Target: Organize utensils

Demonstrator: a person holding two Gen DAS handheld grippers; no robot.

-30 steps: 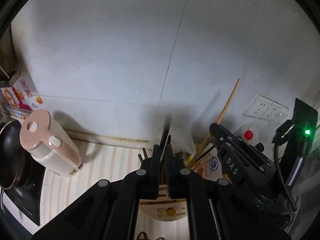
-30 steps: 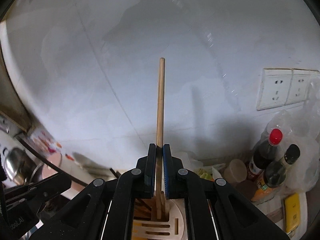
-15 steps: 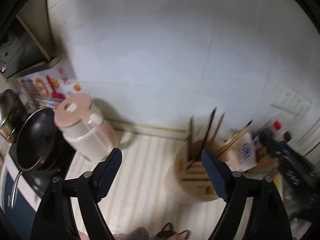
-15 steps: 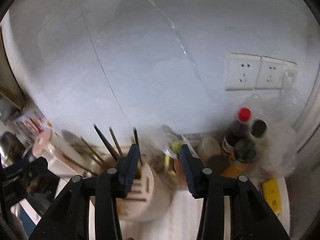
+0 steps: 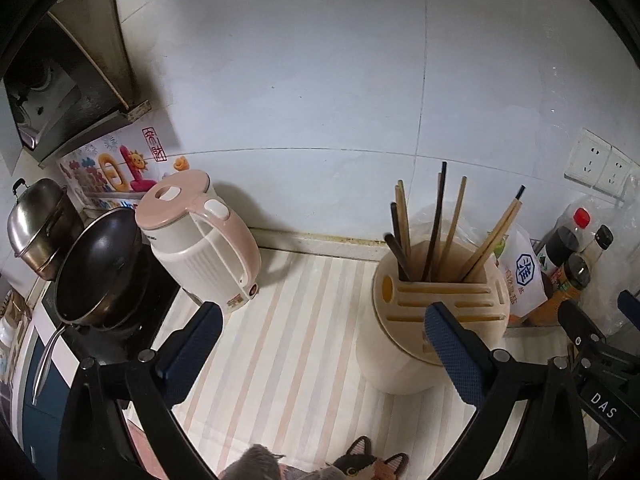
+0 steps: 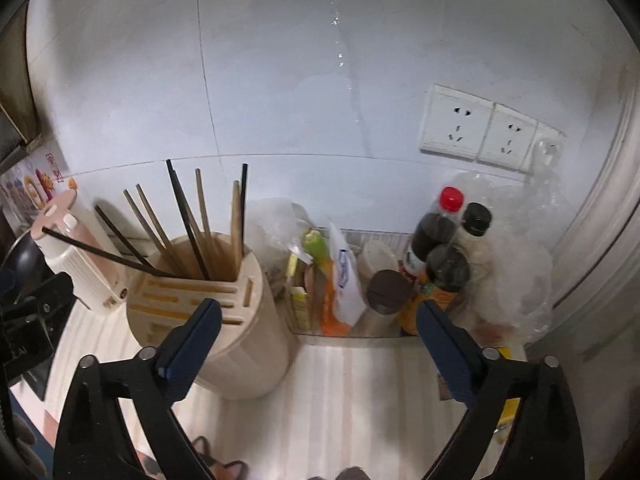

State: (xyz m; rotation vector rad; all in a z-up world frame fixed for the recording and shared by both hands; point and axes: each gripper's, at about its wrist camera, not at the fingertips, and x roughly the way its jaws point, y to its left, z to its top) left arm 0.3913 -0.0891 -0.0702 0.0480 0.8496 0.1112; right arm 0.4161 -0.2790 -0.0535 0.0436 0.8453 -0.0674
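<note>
- The chopsticks (image 5: 436,224) stand bunched in the back compartment of a round, cream-coloured holder (image 5: 404,356); some are pale wood, some dark, and they fan out at different tilts.
- From the right wrist camera the same chopsticks (image 6: 200,224) lean mostly to the left, one dark stick lying nearly flat over the rim of the holder (image 6: 248,360).
- The front half of the holder's top has several long slots, and nothing shows in them.
- The holder stands on a striped counter (image 5: 280,340), close to the tiled wall (image 5: 320,100).
- The left gripper (image 5: 324,332) is spread wide and holds nothing; its right finger (image 5: 448,340) overlaps the front of the holder in the picture, but I cannot tell whether it touches.
- The right gripper (image 6: 316,332) is also spread wide and empty; its left finger (image 6: 192,336) sits in front of the holder.
- To the left of the holder, well apart, stands a pink and white kettle (image 5: 200,240).
- Beyond the kettle sits a dark pan (image 5: 96,264) on a black hob, with a steel pot (image 5: 36,228) behind it.
- To the right of the holder, just beside it, are food packets (image 6: 340,276) and a jar with a dark lid (image 6: 388,292).
- Further right stand sauce bottles (image 6: 440,240), one with a red cap, with crumpled clear plastic behind them.
- Two white wall sockets (image 6: 480,128) sit on the wall above the bottles.
</note>
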